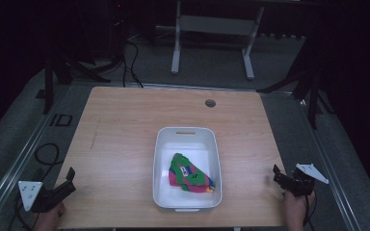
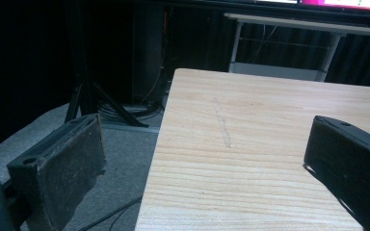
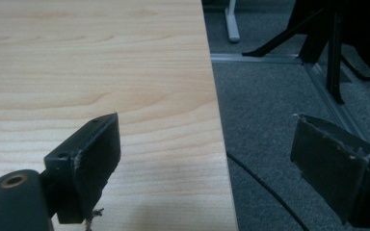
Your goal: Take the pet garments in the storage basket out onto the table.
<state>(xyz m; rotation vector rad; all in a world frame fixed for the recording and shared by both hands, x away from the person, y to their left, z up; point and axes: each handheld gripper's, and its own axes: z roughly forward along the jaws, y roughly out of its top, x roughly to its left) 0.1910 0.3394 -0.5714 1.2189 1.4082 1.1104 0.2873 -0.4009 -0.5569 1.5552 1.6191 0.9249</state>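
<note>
Both grippers sit low at the near corners of the wooden table [image 1: 125, 144], each held by a hand at the edge. From where I stand, the left gripper [image 1: 62, 185] has its jaws spread wide, nothing between them but bare wood grain and the table's left edge; the right gripper [image 1: 278, 174] is likewise released, one jaw over the tabletop and the other out over grey carpet [image 3: 279, 96]. Their black pads [image 2: 72, 163] look worn and slightly frayed at the edges.

Well ahead of both pairs of jaws, between them and toward the table's middle, stands a white tub [image 1: 160, 159], smooth, glossy plastic by the look of it, rounded at the corners. Inside it lies a crumpled cloth [image 1: 189, 174] in green, pink and blue, with a small pale label on top.

I'd judge the cloth light, soft and floppy; it will sag and drape when lifted. A raised fold or an upper corner seems the best place to pinch, clear of the tub's wall.
</note>
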